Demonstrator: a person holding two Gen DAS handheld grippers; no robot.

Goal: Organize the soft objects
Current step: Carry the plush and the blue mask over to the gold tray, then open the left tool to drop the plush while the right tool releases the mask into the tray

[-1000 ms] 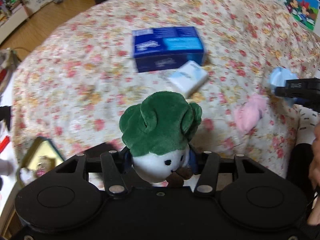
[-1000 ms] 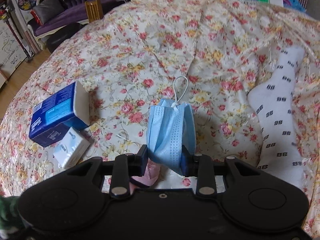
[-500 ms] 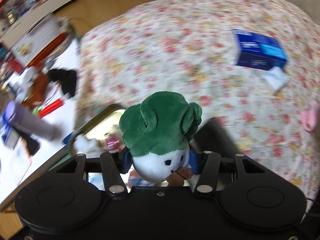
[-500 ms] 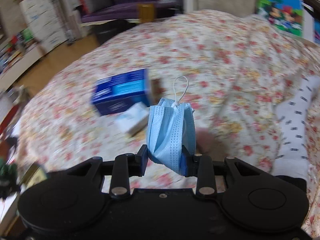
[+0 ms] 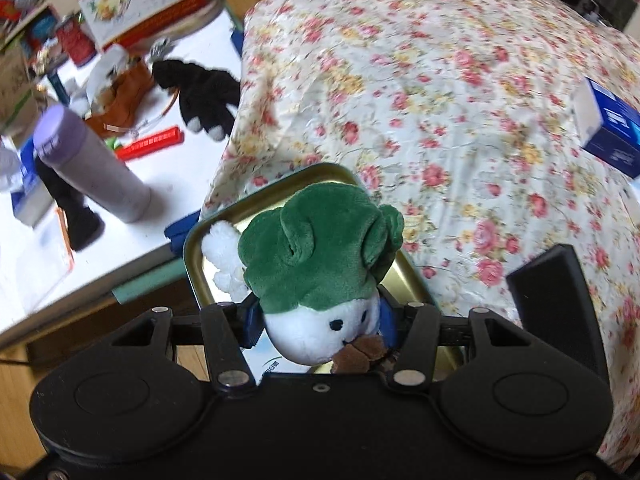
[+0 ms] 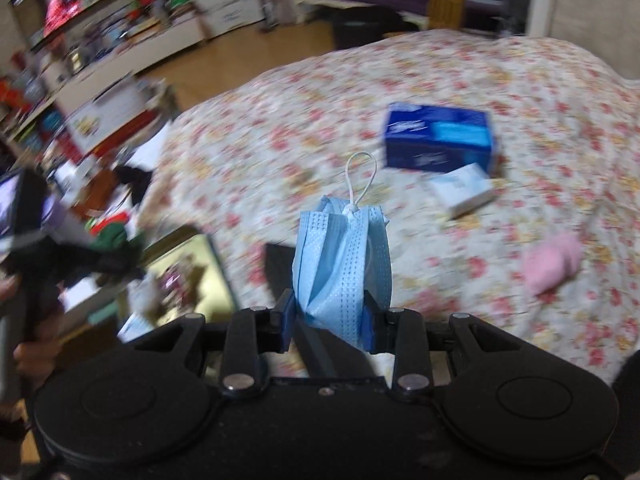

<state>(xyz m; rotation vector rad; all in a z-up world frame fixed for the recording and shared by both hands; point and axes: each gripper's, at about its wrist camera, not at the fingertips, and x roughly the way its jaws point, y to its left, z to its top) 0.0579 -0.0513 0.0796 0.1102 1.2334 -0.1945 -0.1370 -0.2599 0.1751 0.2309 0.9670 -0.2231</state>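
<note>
My left gripper [image 5: 320, 328] is shut on a plush toy [image 5: 320, 264] with a green cap and white face. It hangs above a gold metal tin [image 5: 200, 256] at the bed's edge, where a white fluffy item [image 5: 222, 252] lies inside. My right gripper [image 6: 330, 326] is shut on a folded blue face mask [image 6: 340, 264], its white ear loop sticking up, over the floral bedspread [image 6: 320, 120]. In the right wrist view the tin [image 6: 188, 272] lies to the lower left, with the left gripper [image 6: 120, 258] blurred above it. A pink soft item [image 6: 552, 264] lies on the bed at the right.
A blue tissue box [image 6: 438, 142] and a small white tissue pack [image 6: 460, 190] sit on the bed. A black flat object [image 5: 556, 292] lies near the tin. The white side table [image 5: 188, 160] holds a purple bottle [image 5: 92, 172], a black plush [image 5: 204, 96], a red comb and clutter.
Both grippers swung left across the bed toward its edge, each keeping its load. The tin and side table came into the left wrist view; the white sock left the right wrist view.
</note>
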